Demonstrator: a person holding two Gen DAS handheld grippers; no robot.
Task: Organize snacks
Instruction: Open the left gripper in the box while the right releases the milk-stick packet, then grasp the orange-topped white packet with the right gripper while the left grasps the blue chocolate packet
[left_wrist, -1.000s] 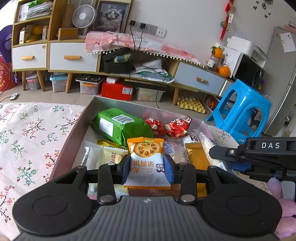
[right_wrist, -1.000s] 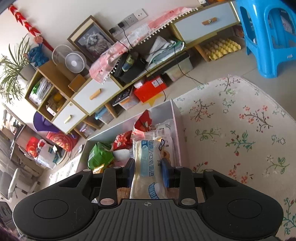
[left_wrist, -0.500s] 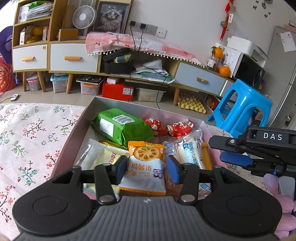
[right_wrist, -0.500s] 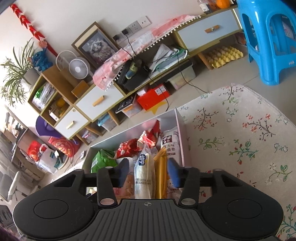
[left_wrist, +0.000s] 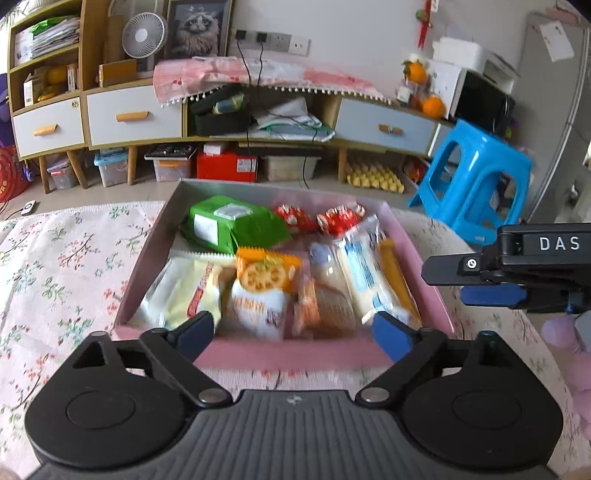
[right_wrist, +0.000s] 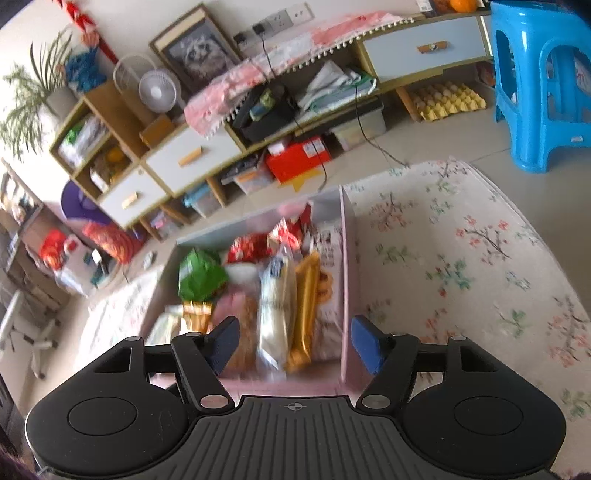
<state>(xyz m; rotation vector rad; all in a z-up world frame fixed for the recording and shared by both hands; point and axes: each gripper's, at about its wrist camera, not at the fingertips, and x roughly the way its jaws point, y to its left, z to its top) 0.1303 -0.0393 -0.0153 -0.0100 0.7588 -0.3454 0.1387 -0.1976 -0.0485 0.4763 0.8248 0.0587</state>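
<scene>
Left wrist: both tongs (left_wrist: 293, 332) (right_wrist: 295, 343) just spread, empty, above snack box (left_wrist: 288, 356)

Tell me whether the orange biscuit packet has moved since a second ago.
Yes. The orange biscuit packet has left the left claw, whose jaws have just been opening, and now lies in the pink box, beside the green bag.

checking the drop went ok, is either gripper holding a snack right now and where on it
Nothing is held. The left gripper and right gripper have just been opening, nothing between them.
</scene>
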